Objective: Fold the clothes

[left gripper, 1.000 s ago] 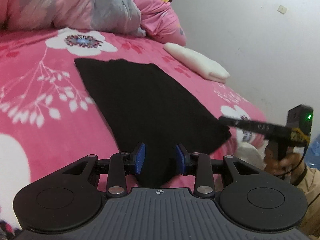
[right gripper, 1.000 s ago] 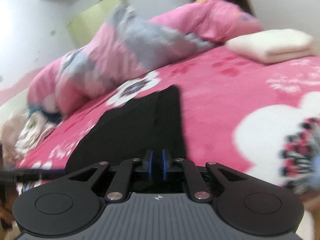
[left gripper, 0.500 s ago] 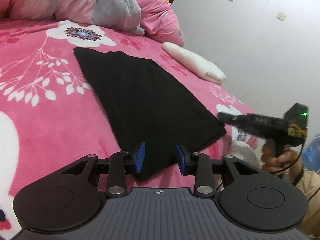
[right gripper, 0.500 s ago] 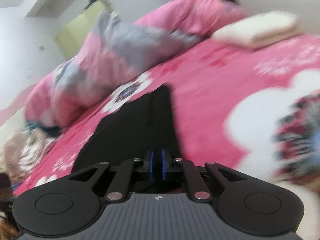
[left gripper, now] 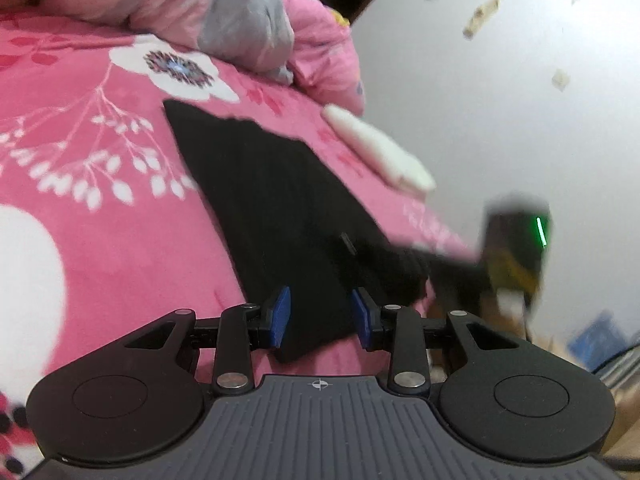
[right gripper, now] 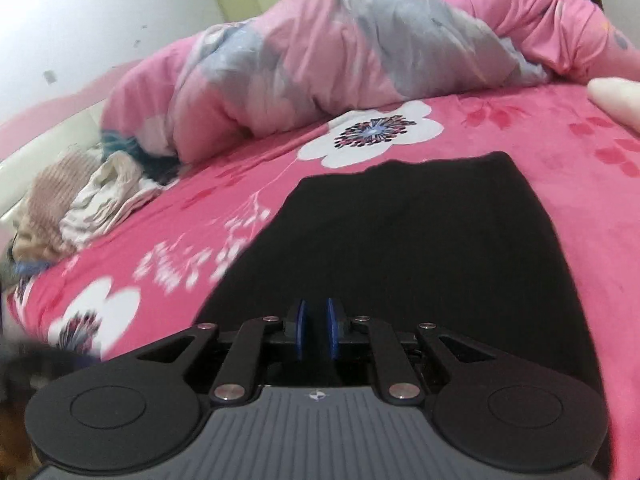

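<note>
On the pink bedspread (right gripper: pixel 580 216) — a black garment (right gripper: pixel 420 240), folded flat.

— From where is the left wrist view taken?
— From low over the near edge of the pink bed cover (left gripper: pixel 120 264), angled slightly down along the black garment (left gripper: pixel 280 208) toward the rumpled quilt (left gripper: pixel 224 12) and the white wall (left gripper: pixel 500 100)

— And the right wrist view?
— It is set close above the same garment (right gripper: pixel 420 240), faced toward the quilt (right gripper: pixel 320 60). The garment, the quilt and the flowered cover (right gripper: pixel 580 200) are shared by both
</note>
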